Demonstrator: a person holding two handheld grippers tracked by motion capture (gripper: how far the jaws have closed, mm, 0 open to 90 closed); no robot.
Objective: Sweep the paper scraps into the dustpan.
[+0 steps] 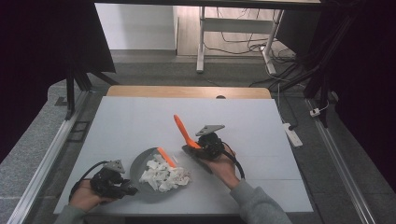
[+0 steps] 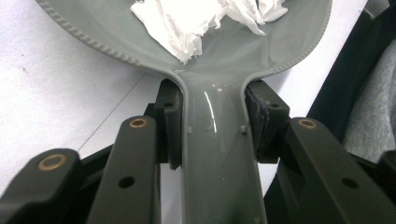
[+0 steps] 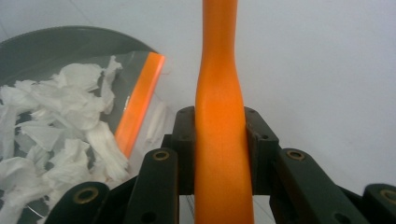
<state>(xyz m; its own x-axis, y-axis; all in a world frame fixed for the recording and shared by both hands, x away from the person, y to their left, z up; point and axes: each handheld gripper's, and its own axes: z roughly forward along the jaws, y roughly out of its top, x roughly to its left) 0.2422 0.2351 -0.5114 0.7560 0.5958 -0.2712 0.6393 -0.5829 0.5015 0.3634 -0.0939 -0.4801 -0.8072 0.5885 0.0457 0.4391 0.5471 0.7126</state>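
The white bench (image 1: pixel 140 121) carries a grey dustpan (image 1: pixel 140 164) near its front edge, heaped with torn white paper (image 1: pixel 163 175); its orange lip (image 1: pixel 166 157) lies flat on the bench, facing the brush. The left tongs (image 1: pixel 127 189) are clamped on the dustpan's handle (image 2: pixel 219 154), pads pressed to both its sides, holding the pan steady. The right tongs (image 1: pixel 198 145) are closed on the orange handle (image 3: pixel 219 140) of a brush (image 1: pixel 184 131), just right of the pan. The sweeping step looks nearly done: one scrap (image 3: pixel 156 122) lies just beyond the lip. Next, I judge, the brush should drop behind that scrap and push it in.
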